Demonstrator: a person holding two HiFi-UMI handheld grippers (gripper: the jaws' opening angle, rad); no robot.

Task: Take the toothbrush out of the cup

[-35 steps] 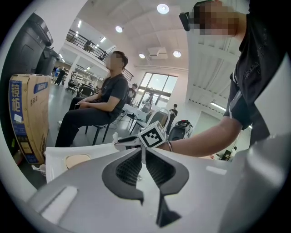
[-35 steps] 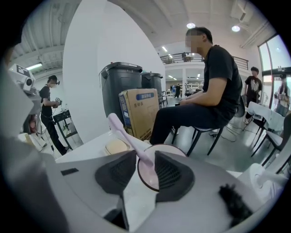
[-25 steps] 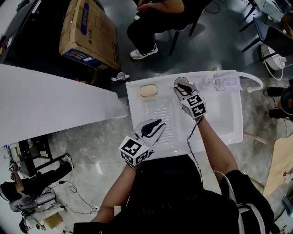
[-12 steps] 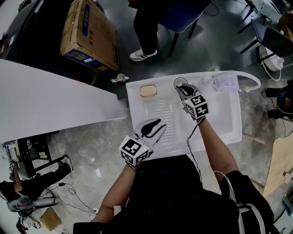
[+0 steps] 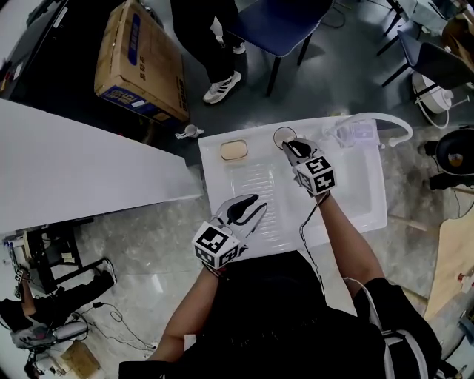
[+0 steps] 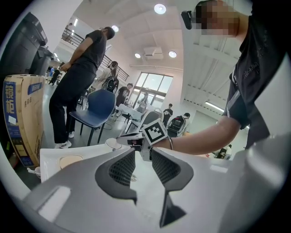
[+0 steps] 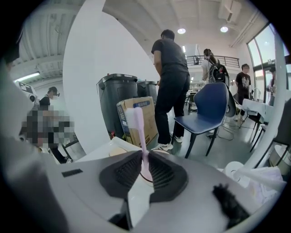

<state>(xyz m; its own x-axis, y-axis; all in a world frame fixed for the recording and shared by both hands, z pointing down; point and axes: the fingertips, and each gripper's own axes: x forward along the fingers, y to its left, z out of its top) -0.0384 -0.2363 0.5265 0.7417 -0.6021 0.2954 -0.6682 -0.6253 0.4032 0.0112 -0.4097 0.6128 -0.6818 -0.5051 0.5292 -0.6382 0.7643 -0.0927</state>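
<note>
Grey polished floor surrounds a white sink unit [image 5: 366, 192] with a ribbed washboard; a white tabletop [image 5: 81, 170] lies at its left. Beyond stand one cardboard box [image 5: 141, 63], one blue chair [image 5: 285, 18] and one standing person [image 5: 211, 41], who is cut off by the top edge of the head view. Left gripper [image 5: 252, 209]: over the washboard's near end, jaws wide apart, nothing between them. Right gripper [image 5: 290, 146]: at the sink's back ledge, where one soap bar [image 5: 233, 150] lies left of one cup [image 5: 281, 136]. In the head view this gripper covers part of the cup's rim and hides the brush. Right gripper view: one pink toothbrush [image 7: 138, 125] stands upright at the cup's mouth. The jaws are closing on its handle, pads against both sides. Its lower end is hidden between the jaws.
</note>
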